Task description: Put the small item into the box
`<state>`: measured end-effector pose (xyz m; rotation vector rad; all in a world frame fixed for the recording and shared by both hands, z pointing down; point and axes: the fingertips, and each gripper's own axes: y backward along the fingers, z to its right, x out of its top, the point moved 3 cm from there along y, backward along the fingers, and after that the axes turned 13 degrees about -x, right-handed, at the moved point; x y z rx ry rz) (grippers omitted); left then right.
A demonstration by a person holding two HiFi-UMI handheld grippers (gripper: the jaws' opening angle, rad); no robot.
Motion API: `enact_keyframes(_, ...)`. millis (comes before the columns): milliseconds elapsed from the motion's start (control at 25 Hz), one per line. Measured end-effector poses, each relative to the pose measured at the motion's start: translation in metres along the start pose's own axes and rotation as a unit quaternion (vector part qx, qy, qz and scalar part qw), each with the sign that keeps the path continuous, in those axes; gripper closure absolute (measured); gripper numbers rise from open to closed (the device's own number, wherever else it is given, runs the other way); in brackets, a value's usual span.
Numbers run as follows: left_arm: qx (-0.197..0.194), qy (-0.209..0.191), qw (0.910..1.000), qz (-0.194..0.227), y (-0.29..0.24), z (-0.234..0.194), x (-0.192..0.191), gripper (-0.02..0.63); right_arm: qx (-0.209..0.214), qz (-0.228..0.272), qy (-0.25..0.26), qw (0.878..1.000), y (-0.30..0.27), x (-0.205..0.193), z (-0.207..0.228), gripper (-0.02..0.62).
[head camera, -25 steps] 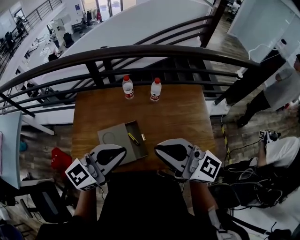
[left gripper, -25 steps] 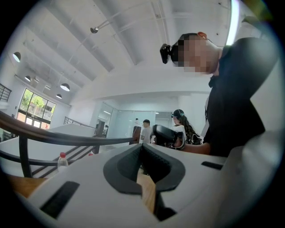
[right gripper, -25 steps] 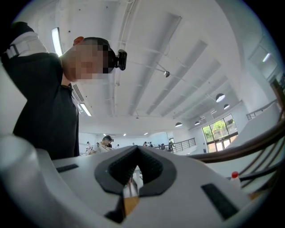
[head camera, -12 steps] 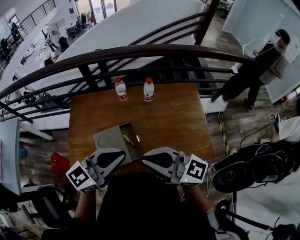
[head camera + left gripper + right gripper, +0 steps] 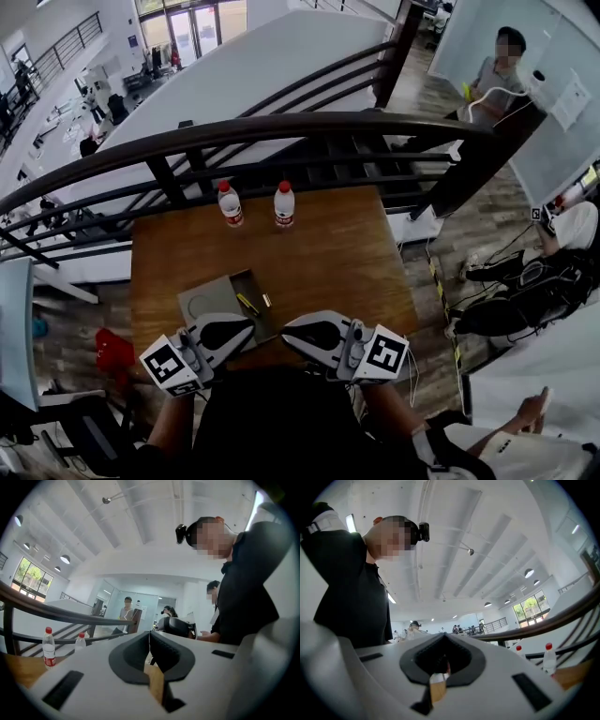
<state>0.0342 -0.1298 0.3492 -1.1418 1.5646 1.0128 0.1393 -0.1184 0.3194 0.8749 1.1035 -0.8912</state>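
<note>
A flat grey box (image 5: 208,302) lies open on the wooden table (image 5: 328,253), near its front edge. A yellow item (image 5: 247,304) lies in the box's dark compartment. A small pale item (image 5: 267,300) sits at the compartment's right side; whether it is inside or just outside I cannot tell. My left gripper (image 5: 246,326) and right gripper (image 5: 289,328) hover over the table's front edge, tips pointing at each other, just short of the box. Both are shut with nothing between the jaws, as the left gripper (image 5: 149,633) and right gripper (image 5: 443,637) show in their own views.
Two red-capped water bottles (image 5: 230,203) (image 5: 284,204) stand at the table's far edge. A dark curved railing (image 5: 281,127) runs behind it over a drop. One person (image 5: 497,75) stands at the back right, another (image 5: 562,234) sits to the right.
The head view has swung, so the table sits further left in it. Both grippers have drawn closer together near the front edge. The person at the right has walked further back.
</note>
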Motion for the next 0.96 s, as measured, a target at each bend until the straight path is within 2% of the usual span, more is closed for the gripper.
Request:
enact_keyframes(120, -0.004, 0.002, 0.9999, -0.011, -0.004, -0.004, -0.006, 0.59, 0.001, -0.004, 0.006, 1.0, -0.006, -0.001, 0.001, 0.584)
enact_keyframes(320, -0.012, 0.006, 0.9999, -0.007, -0.007, -0.009, -0.005, 0.589, -0.009, -0.014, 0.005, 1.0, -0.012, -0.002, 0.006, 0.585)
enact_keyframes(520, -0.008, -0.001, 1.0, 0.006, -0.003, -0.014, 0.0, 0.59, -0.023, -0.029, -0.001, 0.999, -0.016, -0.011, 0.013, 0.584)
enact_keyframes(680, -0.003, -0.006, 0.9999, 0.01, 0.0, -0.02, 0.005, 0.589, -0.029, -0.017, 0.001, 0.999, -0.023, -0.006, 0.019, 0.584)
enact_keyframes(960, 0.008, -0.012, 0.9998, 0.012, 0.01, -0.029, 0.003, 0.589, -0.022, -0.032, 0.009, 0.999, -0.03, -0.014, 0.021, 0.584)
